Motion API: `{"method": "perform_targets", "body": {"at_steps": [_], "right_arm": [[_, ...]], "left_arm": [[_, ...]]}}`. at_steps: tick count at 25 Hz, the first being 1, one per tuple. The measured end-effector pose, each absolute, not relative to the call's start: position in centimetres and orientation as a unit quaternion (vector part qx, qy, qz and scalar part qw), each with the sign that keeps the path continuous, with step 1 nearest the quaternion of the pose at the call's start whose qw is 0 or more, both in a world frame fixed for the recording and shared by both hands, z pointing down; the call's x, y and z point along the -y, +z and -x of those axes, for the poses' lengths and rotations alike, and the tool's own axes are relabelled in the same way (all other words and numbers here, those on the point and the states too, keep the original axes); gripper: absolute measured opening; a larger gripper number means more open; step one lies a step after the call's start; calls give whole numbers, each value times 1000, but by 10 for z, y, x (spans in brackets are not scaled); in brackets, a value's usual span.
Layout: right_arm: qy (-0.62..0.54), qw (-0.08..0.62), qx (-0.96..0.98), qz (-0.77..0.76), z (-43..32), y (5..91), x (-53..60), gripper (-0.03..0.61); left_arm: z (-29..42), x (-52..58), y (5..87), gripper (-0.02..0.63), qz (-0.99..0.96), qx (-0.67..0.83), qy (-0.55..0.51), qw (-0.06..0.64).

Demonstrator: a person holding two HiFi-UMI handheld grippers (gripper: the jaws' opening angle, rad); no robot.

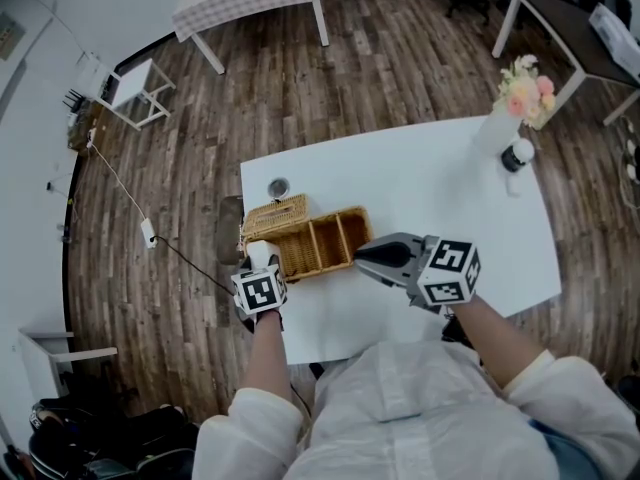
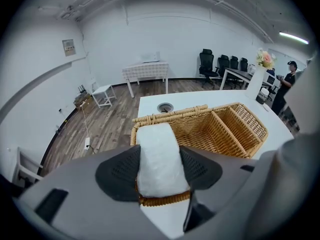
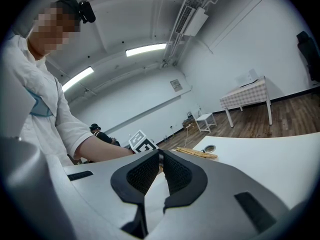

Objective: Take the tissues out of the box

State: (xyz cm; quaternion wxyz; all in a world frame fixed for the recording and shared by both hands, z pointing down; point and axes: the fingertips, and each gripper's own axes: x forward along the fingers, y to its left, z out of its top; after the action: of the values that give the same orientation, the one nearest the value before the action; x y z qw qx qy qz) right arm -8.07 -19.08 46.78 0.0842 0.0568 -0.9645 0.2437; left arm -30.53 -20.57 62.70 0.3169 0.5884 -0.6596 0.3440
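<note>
My left hand-held gripper (image 2: 159, 151) clamps the tissue pack (image 2: 157, 171) at the wicker basket's (image 2: 225, 129) end; I'd lift it clear next. Right hand-held gripper (image 3: 161, 156) closed, empty.

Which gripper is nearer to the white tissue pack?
Left. The left gripper has the pack between its jaws, at the basket's left end. The right gripper, shut and empty, hovers by the basket's right end, apart from the pack.

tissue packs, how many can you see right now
1. The tissue pack is clamped in the left gripper at the left end of the wicker basket. Others may lie hidden inside it.
</note>
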Motion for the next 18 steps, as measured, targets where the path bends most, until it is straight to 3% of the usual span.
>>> {"method": "perform_targets", "body": {"at_steps": [18], "right_arm": [[244, 76, 963, -82, 75, 469, 198, 35]], "left_arm": [[275, 219, 576, 236, -632, 661, 243, 325]]}}
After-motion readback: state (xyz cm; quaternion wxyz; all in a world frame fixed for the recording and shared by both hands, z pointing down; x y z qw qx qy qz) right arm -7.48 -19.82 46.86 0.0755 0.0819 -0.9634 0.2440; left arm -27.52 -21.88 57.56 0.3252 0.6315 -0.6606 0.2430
